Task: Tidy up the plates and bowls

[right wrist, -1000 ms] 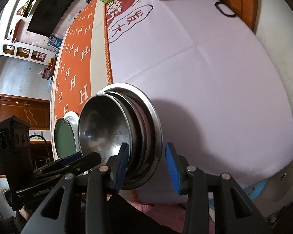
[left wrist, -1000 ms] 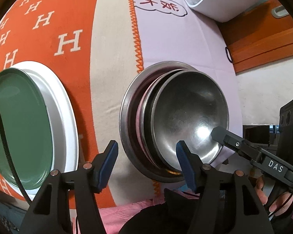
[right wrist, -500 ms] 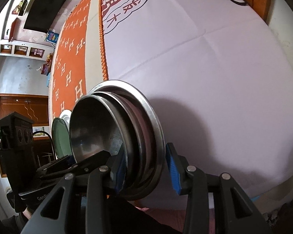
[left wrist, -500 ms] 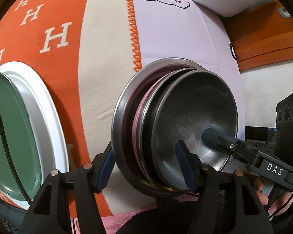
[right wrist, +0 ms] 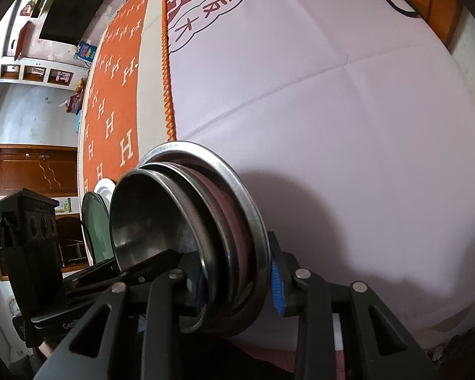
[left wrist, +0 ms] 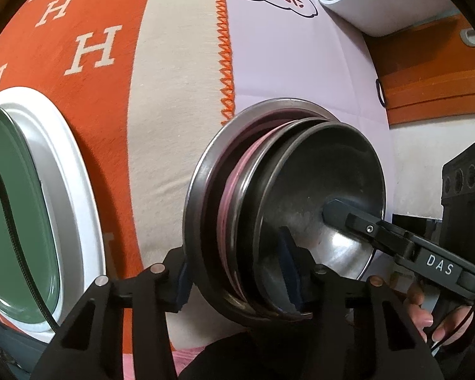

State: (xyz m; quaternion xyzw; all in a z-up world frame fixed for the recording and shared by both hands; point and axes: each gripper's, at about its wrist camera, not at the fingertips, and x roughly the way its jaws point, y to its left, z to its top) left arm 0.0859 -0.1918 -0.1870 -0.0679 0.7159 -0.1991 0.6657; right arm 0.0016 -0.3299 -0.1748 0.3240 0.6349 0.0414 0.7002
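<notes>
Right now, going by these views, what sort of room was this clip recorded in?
Most likely a home living or dining room. A dark wall-mounted TV hangs above wall shelves, a panelled wooden door stands below, and the stacked metal dishes sit on a cloth-covered table.

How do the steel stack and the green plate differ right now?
1. The steel stack is bare metal, with a pink rim among its layers; the green plate is green inside a white rim.
2. The steel stack is several nested pieces; the green plate reads as one.
3. The left gripper and right gripper both straddle the steel stack's edge; nothing touches the green plate.
Both are round and lie on the cloth-covered surface.
</notes>
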